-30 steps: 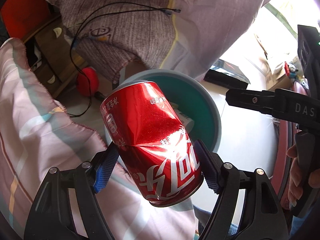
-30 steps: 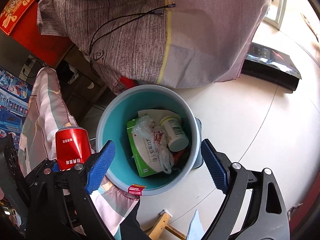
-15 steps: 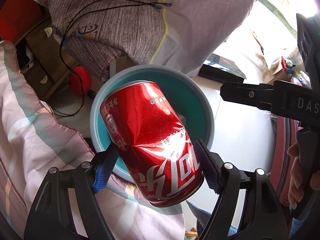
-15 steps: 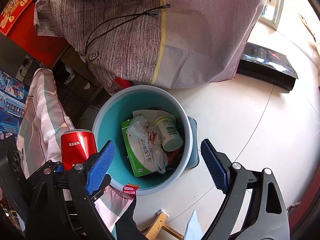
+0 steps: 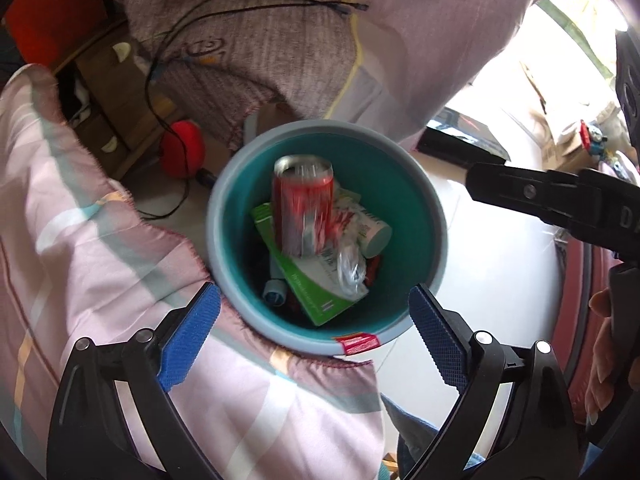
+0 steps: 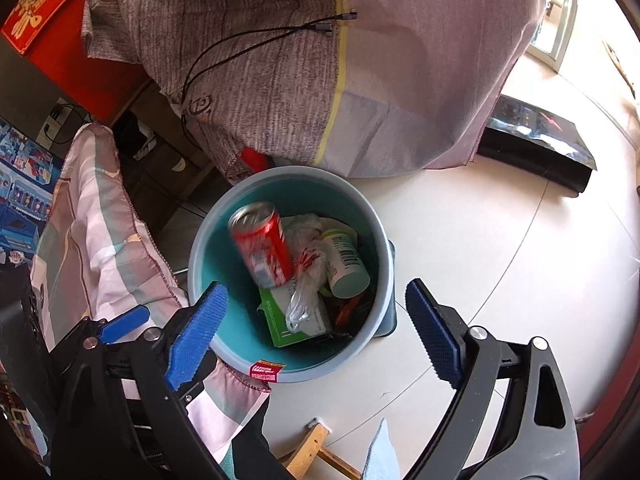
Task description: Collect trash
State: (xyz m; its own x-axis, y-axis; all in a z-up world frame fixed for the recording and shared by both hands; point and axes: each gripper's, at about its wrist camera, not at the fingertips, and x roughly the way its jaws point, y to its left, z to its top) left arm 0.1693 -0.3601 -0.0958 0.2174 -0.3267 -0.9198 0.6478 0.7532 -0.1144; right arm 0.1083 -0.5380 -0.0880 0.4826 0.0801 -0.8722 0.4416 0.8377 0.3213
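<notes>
Pale floor (image 6: 500,240) fills the right half of the right wrist view, with a grey-and-lilac blanket (image 6: 320,80) hanging across the top and a pink striped quilt (image 5: 100,260) draped at the lower left. A black cable (image 5: 248,4) runs over the blanket.

At the centre stands a bin (image 5: 434,216), grey outside and teal inside, with a red label on its near rim. Inside it, blurred, is a red can (image 5: 303,208) with its silver top toward the upper left of the frame; it is tilted and lies over the other rubbish: a green-and-white carton (image 5: 312,292), a crumpled clear bag (image 5: 352,272) and a white bottle (image 5: 376,234) with a pale green cap.

The left gripper (image 5: 314,328) hangs over the bin's near rim, its blue pads spread wide and opening, with nothing between them; the can is well apart from them, down in the bin. The right gripper (image 6: 316,328) is likewise spread wide and empty above the bin's near edge. In the left wrist view its black body enters at the right edge, where a hand (image 5: 608,344) holds the handle. A dark flat box (image 6: 536,140) lies on the floor at the upper right.
</notes>
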